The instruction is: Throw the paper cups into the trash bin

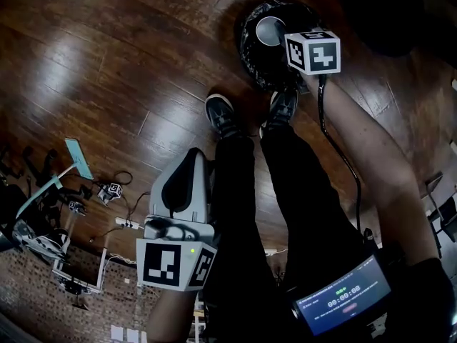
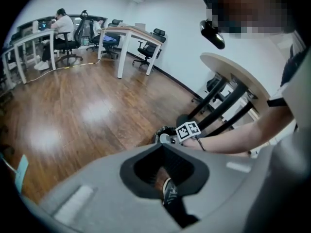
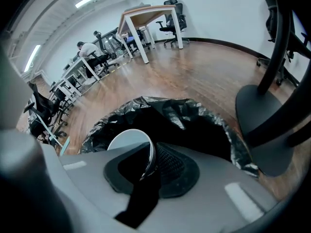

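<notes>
A white paper cup [image 1: 269, 31] hangs over the mouth of the trash bin [image 1: 250, 48], which is lined with a black bag. My right gripper [image 1: 285, 43] is shut on the cup's wall, and its marker cube hides most of the jaws in the head view. In the right gripper view the cup [image 3: 127, 139] is pinched at its rim between the jaws of the right gripper [image 3: 148, 161], just above the bin's crinkled bag rim [image 3: 194, 111]. My left gripper [image 1: 191, 156] hangs low beside the person's left leg. The left gripper [image 2: 167, 178] is open and holds nothing.
The person's shoes [image 1: 223, 115] stand right before the bin. A round black table base [image 3: 260, 125] sits close to the bin's right side. A power strip [image 1: 128, 224], cables and a spare marker cube [image 1: 111, 190] lie on the wooden floor at left. Desks and chairs stand farther off.
</notes>
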